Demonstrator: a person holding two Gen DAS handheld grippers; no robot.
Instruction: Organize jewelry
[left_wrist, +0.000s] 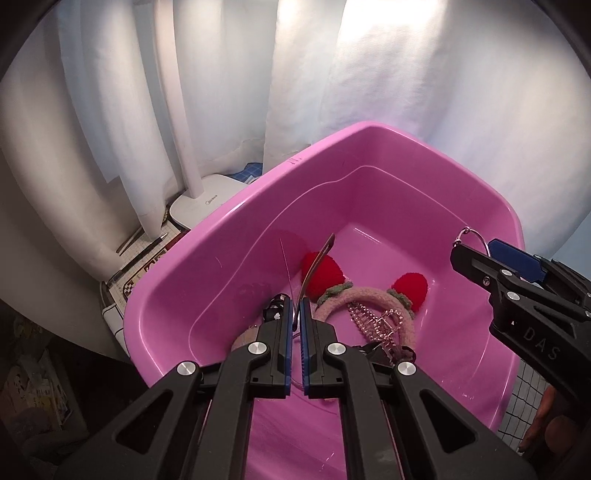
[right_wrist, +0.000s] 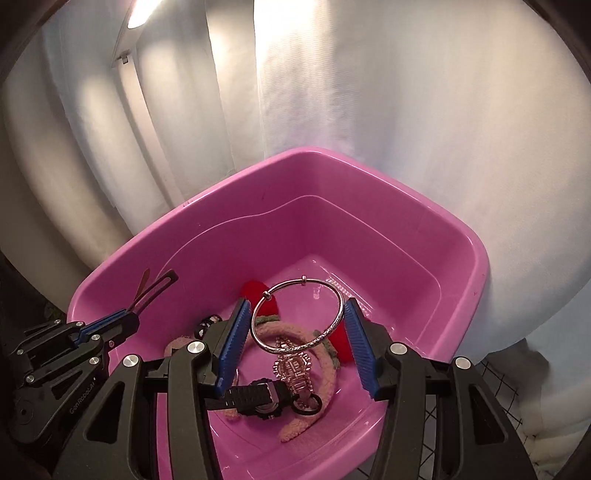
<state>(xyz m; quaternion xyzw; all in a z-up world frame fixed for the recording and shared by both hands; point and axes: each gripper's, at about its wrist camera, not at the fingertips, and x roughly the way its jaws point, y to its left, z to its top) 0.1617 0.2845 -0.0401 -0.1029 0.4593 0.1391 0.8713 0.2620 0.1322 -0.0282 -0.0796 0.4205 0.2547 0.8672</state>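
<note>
Tongs came first in both views. The left gripper (left_wrist: 295, 317) had its 2 blue-padded jaws pressed nearly together, pinching a thin dark hair clip (left_wrist: 314, 269) whose forked end stuck up above the fingertips; from the right wrist camera the same left gripper (right_wrist: 127, 316) sat at the near left rim with the hair clip (right_wrist: 153, 288) angled upward from it. The right gripper (right_wrist: 297, 321) was spread wide around a silver bangle (right_wrist: 297, 314), the ring spanning the gap with each side against a blue pad. In the left wrist view the right gripper (left_wrist: 471, 251) reached over the right rim with the silver bangle (left_wrist: 474, 240) showing at its tip.

Below both tools sat a pink plastic tub (right_wrist: 369, 229), which held a fuzzy pink headband (left_wrist: 369, 299) with 2 red ears, a rhinestone hair claw (right_wrist: 293, 365), a black watch (right_wrist: 264, 400) and a small black ring (right_wrist: 308, 402), all piled toward the near end.

Outside the tub, white curtains (left_wrist: 406, 81) hung across the background, lit brightly from above. A white lamp base (left_wrist: 207, 203) stood at the left on a patterned mat (left_wrist: 144, 266), with a pen (left_wrist: 155, 243) lying beside it. A white grid-patterned cloth (right_wrist: 495, 376) showed at the right of the tub.
</note>
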